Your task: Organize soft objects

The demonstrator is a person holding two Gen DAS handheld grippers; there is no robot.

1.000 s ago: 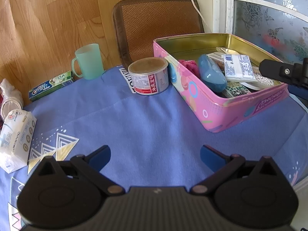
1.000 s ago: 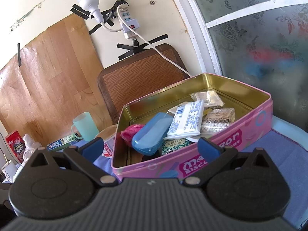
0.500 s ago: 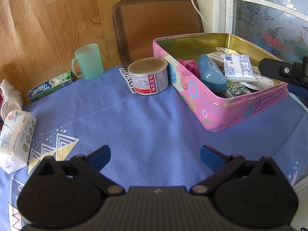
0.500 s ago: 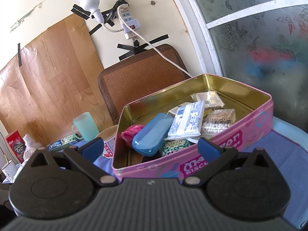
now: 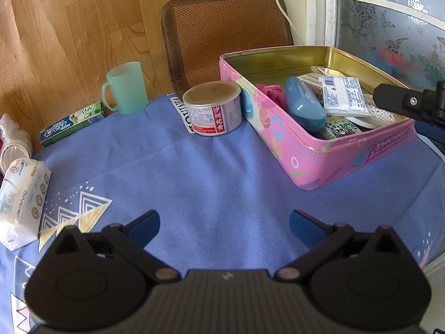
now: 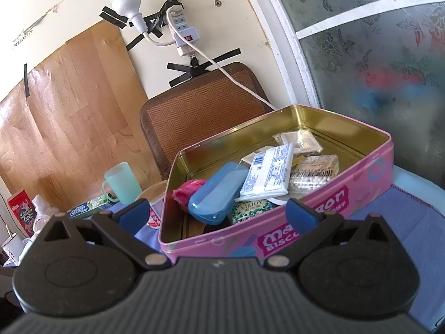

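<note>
Both the left tool [image 5: 224, 222] and right tool [image 6: 217, 211] hung spread and empty, the tissue pack [image 5: 20, 200] lay at nine o'clock on the tabletop [image 5: 208, 181], well apart from the crowded pink tin [image 5: 319, 156], so squeezing it in might spill contents.

Glossy pink metal tin [image 6: 328, 194] with brassy interior, smooth blue plastic case [image 6: 215, 194], matt blue cloth [image 5: 211, 183] over the counter, translucent plastic mug [image 5: 126, 87], woven chair back [image 5: 225, 33].

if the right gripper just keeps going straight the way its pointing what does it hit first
Most likely the near wall of the pink tin, which fills the gap between the open right gripper fingers. Depth is unclear, so it might clear the rim.
</note>
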